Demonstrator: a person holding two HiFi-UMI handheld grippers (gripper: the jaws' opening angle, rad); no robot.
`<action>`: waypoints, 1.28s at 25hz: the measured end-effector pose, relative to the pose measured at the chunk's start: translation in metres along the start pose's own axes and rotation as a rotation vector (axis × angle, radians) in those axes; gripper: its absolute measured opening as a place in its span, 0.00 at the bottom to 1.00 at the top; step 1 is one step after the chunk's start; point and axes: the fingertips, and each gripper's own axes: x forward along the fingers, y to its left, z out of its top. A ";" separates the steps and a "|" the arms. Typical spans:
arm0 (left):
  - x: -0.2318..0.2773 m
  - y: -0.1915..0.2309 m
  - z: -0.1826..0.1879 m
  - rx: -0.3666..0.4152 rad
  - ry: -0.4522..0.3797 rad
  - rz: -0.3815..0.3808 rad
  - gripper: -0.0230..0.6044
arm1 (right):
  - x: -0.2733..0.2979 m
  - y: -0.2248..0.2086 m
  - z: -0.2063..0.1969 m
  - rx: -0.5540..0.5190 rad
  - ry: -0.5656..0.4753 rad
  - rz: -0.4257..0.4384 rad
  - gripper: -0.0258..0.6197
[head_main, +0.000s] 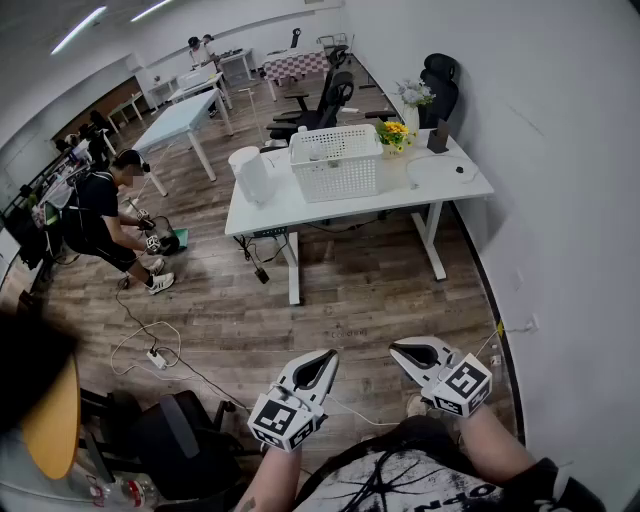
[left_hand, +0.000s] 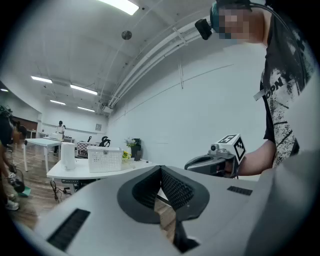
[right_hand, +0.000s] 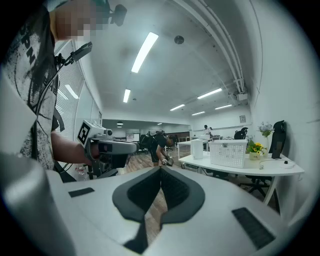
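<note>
Both grippers are held low in front of the person, over the wooden floor (head_main: 370, 300). My left gripper (head_main: 328, 355) is shut with nothing between its jaws; in the left gripper view its tips (left_hand: 160, 168) meet, and the right gripper (left_hand: 212, 162) shows beside it. My right gripper (head_main: 395, 347) is also shut and holds nothing. In the right gripper view its tips (right_hand: 160, 168) touch, and the left gripper (right_hand: 107, 146) shows to the left. Some way ahead stands a white table (head_main: 300, 208) with a white basket (head_main: 337, 162), a white jug (head_main: 250, 175) and yellow flowers (head_main: 396, 133).
A person (head_main: 100, 215) crouches on the floor at the left. A power strip (head_main: 157, 357) and cables lie on the floor. A black office chair (head_main: 180, 440) and a round wooden tabletop (head_main: 50, 420) are at the lower left. The white wall (head_main: 560, 150) runs along the right.
</note>
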 end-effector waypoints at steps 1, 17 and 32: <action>0.000 0.001 0.001 0.004 0.000 -0.003 0.05 | 0.001 0.000 0.000 -0.003 0.003 -0.002 0.08; -0.005 0.005 -0.002 0.009 -0.003 0.004 0.05 | 0.008 -0.002 0.012 0.059 -0.062 0.018 0.08; 0.032 0.028 -0.012 -0.012 0.028 -0.006 0.05 | 0.026 -0.045 0.006 0.114 -0.058 0.029 0.08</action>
